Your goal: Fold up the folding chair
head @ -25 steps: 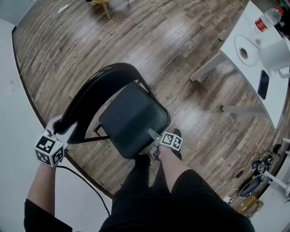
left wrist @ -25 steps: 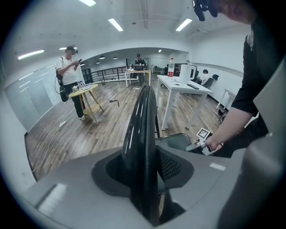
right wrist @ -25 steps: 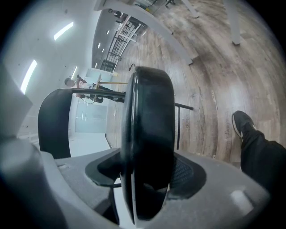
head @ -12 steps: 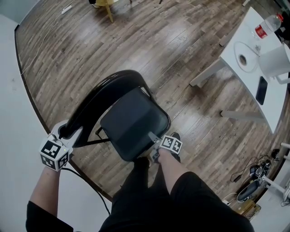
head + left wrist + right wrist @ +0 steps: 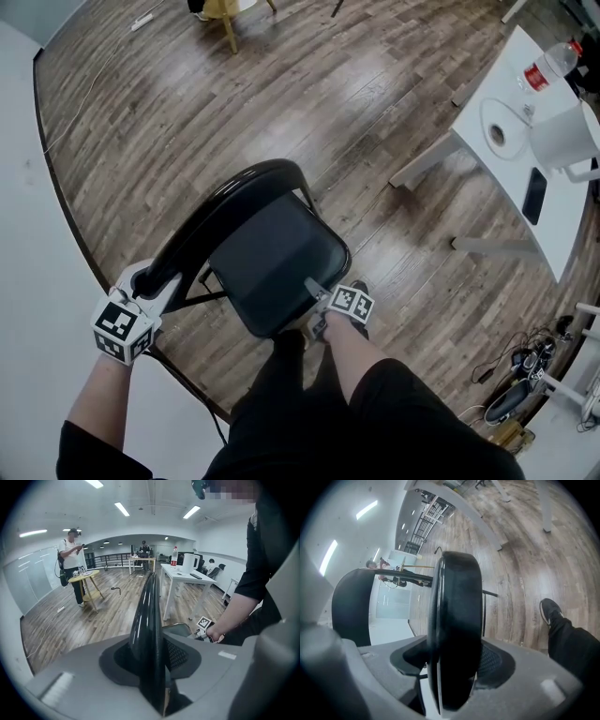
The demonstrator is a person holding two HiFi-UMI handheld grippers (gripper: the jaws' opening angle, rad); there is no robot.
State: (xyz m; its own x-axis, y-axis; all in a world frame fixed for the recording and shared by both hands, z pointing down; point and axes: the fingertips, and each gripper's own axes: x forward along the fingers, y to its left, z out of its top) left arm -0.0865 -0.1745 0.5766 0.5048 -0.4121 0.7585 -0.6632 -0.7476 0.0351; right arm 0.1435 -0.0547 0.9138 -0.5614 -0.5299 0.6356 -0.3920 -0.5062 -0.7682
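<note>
Closing just now on backrest (image 5: pixel 202 220) — left hand-held gripper (image 5: pixel 143 279).

The table (image 5: pixel 567 220) stands well right of the folding chair (image 5: pixel 272 267).

A white table (image 5: pixel 511 178) is seen at two o'clock, loaded with a bottle (image 5: pixel 547 64), a paper roll (image 5: pixel 497 134) and a phone (image 5: pixel 534 195); cables (image 5: pixel 525 375) are strewn at four o'clock

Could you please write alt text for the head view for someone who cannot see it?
Seen from above, a person grips a black folding chair on a wooden floor: the left gripper, jaws just closing further, clamps the backrest, and the right gripper clamps the front edge of the seat. A white table stands at right.
</note>
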